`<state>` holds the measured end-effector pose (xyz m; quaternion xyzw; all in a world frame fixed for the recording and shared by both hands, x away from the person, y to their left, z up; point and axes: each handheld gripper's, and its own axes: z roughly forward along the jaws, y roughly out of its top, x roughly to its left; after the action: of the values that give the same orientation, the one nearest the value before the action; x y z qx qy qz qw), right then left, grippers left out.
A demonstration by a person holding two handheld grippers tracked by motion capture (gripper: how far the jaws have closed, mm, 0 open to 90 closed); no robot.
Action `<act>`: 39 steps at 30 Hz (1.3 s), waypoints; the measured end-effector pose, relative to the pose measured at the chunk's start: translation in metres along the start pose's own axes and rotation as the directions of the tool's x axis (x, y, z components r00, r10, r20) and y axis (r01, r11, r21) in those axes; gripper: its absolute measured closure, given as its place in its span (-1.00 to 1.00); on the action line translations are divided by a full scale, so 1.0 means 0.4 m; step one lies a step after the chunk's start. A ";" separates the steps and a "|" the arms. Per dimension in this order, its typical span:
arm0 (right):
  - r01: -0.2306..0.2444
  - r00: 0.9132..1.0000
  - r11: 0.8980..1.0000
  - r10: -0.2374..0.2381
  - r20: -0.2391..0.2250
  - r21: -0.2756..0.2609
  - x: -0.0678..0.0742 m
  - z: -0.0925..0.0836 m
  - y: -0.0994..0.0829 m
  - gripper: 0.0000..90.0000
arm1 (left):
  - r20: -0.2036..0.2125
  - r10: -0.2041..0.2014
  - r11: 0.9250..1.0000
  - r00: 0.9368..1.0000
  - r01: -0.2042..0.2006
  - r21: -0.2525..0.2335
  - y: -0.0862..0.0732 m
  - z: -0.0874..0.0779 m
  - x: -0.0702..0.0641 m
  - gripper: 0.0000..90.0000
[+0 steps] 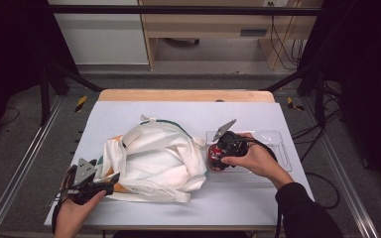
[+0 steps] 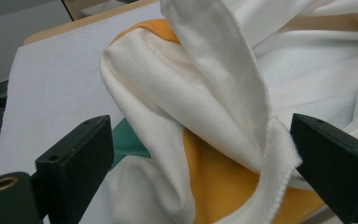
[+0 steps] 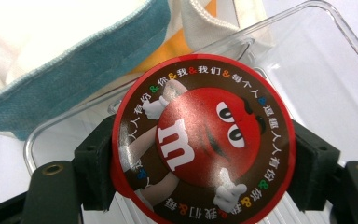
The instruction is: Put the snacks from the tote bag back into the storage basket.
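The right claw (image 3: 200,154) grips a round red candy tin (image 3: 203,140) printed with a white "m" and ringed Chinese characters. It sits over the clear tray (image 3: 317,60). Beside the tray, the left claw (image 2: 200,163) stands wide around the white cloth bag (image 2: 205,93).

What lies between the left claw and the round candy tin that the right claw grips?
In the high view, the white cloth bag lies between the left claw and the candy tin.
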<state>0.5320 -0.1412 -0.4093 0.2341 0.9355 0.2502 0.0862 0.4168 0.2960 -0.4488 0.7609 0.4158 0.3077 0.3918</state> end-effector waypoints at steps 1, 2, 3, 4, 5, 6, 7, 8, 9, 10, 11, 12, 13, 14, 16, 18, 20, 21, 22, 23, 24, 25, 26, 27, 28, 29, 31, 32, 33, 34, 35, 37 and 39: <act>0.001 1.000 1.000 -0.001 -0.001 0.002 0.000 0.000 -0.001 -0.43 | 0.000 0.001 1.000 1.000 -0.001 0.000 0.000 0.000 0.000 -0.85; 0.000 1.000 1.000 0.000 -0.002 0.004 -0.001 0.000 -0.001 -0.43 | 0.000 0.001 1.000 1.000 -0.001 0.000 0.000 0.000 0.000 -0.85; 0.000 1.000 1.000 0.000 -0.002 0.005 -0.001 0.000 -0.001 -0.43 | 0.000 0.001 1.000 1.000 -0.001 0.000 0.000 0.000 -0.001 -0.85; 0.002 1.000 1.000 -0.002 -0.002 0.006 -0.001 0.001 -0.001 -0.43 | 0.000 0.002 1.000 1.000 -0.002 0.000 0.000 0.000 -0.001 -0.85; 0.003 1.000 1.000 -0.003 -0.002 0.007 -0.001 0.002 -0.001 -0.43 | 0.001 0.001 1.000 1.000 -0.001 -0.001 0.000 0.000 -0.001 -0.85; 0.001 1.000 1.000 -0.001 -0.006 0.012 0.000 0.004 -0.001 -0.43 | 0.000 0.001 1.000 1.000 -0.001 -0.001 0.000 0.000 -0.001 -0.85; 0.002 1.000 1.000 -0.002 -0.004 0.013 0.000 0.005 -0.001 -0.43 | 0.000 0.002 1.000 1.000 -0.002 0.000 0.000 0.000 -0.001 -0.85; 0.004 1.000 1.000 -0.003 -0.003 0.011 0.001 0.006 0.000 -0.43 | 0.000 0.001 1.000 1.000 -0.001 0.000 0.000 0.000 -0.001 -0.85; 0.002 1.000 1.000 -0.002 -0.003 0.012 0.001 0.007 0.000 -0.43 | 0.000 0.001 1.000 1.000 -0.001 0.000 0.000 0.000 0.000 -0.85; 0.005 1.000 1.000 -0.005 -0.004 0.014 0.000 0.007 0.000 -0.43 | 0.001 0.001 1.000 1.000 -0.001 -0.001 0.000 0.000 0.000 -0.85; 0.004 1.000 1.000 -0.003 -0.006 0.014 -0.001 0.008 0.000 -0.43 | 0.001 0.001 1.000 1.000 -0.001 0.000 0.000 0.000 0.000 -0.85; 0.001 1.000 1.000 -0.001 -0.005 0.016 -0.001 0.009 -0.001 -0.43 | 0.001 0.000 1.000 1.000 0.000 -0.001 0.000 0.000 0.000 -0.85; 0.001 1.000 1.000 0.000 -0.008 0.017 -0.001 0.009 -0.001 -0.43 | 0.002 0.000 1.000 1.000 0.000 -0.001 0.000 0.000 -0.001 -0.85; 0.005 1.000 1.000 -0.005 -0.009 0.020 -0.002 0.011 -0.001 -0.43 | 0.002 0.002 1.000 1.000 -0.002 -0.001 0.001 0.000 -0.001 -0.85; -0.002 1.000 1.000 0.002 -0.010 0.025 0.000 0.013 0.000 -0.43 | 0.003 0.002 1.000 1.000 -0.002 -0.001 0.001 0.000 -0.002 -0.85; 0.004 1.000 1.000 -0.004 -0.009 0.029 -0.002 0.017 0.000 -0.43 | 0.003 0.002 1.000 1.000 -0.002 -0.001 0.001 0.000 -0.002 -0.84; -0.005 1.000 1.000 0.005 -0.008 0.030 -0.002 0.018 -0.001 -0.43 | 0.003 0.002 1.000 1.000 -0.002 -0.002 0.001 -0.001 -0.002 -0.85; -0.005 1.000 0.999 0.006 -0.009 0.031 -0.003 0.019 -0.001 -0.43 | 0.002 0.002 1.000 1.000 -0.002 -0.002 0.001 -0.001 -0.001 -0.85; 0.000 1.000 1.000 0.000 -0.009 0.031 -0.004 0.020 -0.002 -0.43 | 0.002 0.002 1.000 1.000 -0.002 -0.001 0.001 -0.001 -0.001 -0.85; 0.002 1.000 0.999 -0.001 -0.015 0.032 -0.004 0.021 -0.002 -0.43 | 0.002 0.002 1.000 1.000 -0.002 -0.001 0.000 0.000 -0.001 -0.85; 0.000 1.000 0.999 0.001 -0.017 0.033 -0.004 0.021 -0.002 -0.43 | 0.002 0.002 1.000 1.000 -0.002 -0.001 0.000 0.000 -0.001 -0.85; 0.002 1.000 0.999 -0.001 -0.018 0.033 -0.004 0.022 -0.002 -0.43 | 0.002 0.002 1.000 1.000 -0.002 -0.001 0.001 0.000 -0.001 -0.85; 0.000 1.000 0.999 0.001 -0.018 0.034 -0.004 0.022 -0.002 -0.43 | 0.003 0.002 1.000 1.000 -0.002 -0.001 0.001 -0.001 -0.001 -0.85; 0.003 1.000 0.999 -0.003 -0.016 0.035 -0.005 0.022 -0.002 -0.43 | 0.003 0.002 1.000 1.000 -0.002 -0.002 0.001 -0.001 -0.001 -0.85; -0.003 1.000 0.999 0.003 -0.018 0.036 -0.005 0.022 -0.002 -0.43 | 0.003 0.002 1.000 1.000 -0.002 -0.001 0.001 -0.001 -0.001 -0.85; -0.005 1.000 0.999 0.005 -0.017 0.035 -0.004 0.022 -0.002 -0.43 | 0.002 0.002 1.000 1.000 -0.002 -0.001 0.001 -0.001 -0.001 -0.85; 0.002 1.000 0.999 -0.001 -0.016 0.039 -0.005 0.022 -0.002 -0.43 | 0.002 0.002 1.000 1.000 -0.002 -0.001 0.001 0.000 -0.001 -0.85; 0.008 1.000 0.999 -0.008 -0.018 0.038 -0.005 0.023 -0.003 -0.43 | 0.002 0.002 1.000 1.000 -0.002 -0.001 0.001 0.000 -0.001 -0.85; 0.005 1.000 0.999 -0.004 -0.016 0.038 -0.004 0.024 -0.002 -0.43 | 0.002 0.002 1.000 1.000 -0.002 -0.001 0.001 -0.001 -0.001 -0.85; 0.006 1.000 0.999 -0.006 -0.017 0.041 -0.004 0.025 -0.003 -0.43 | 0.003 0.002 1.000 1.000 -0.002 -0.001 0.001 -0.001 -0.001 -0.85; 0.006 1.000 0.999 -0.005 -0.016 0.040 -0.003 0.025 -0.003 -0.43 | 0.003 0.002 1.000 1.000 -0.002 -0.002 0.001 -0.001 -0.001 -0.85; 0.001 1.000 0.999 0.000 -0.016 0.041 -0.003 0.026 -0.004 -0.43 | 0.002 0.002 1.000 1.000 -0.002 -0.001 0.001 -0.001 -0.001 -0.85; 0.003 1.000 0.999 -0.003 -0.013 0.035 -0.004 0.027 -0.007 -0.43 | 0.001 0.002 1.000 1.000 -0.002 -0.001 0.001 -0.001 -0.001 -0.84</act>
<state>0.5352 -0.1394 -0.4198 0.2324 0.9406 0.2353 0.0763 0.4165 0.2957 -0.4485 0.7612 0.4146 0.3078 0.3923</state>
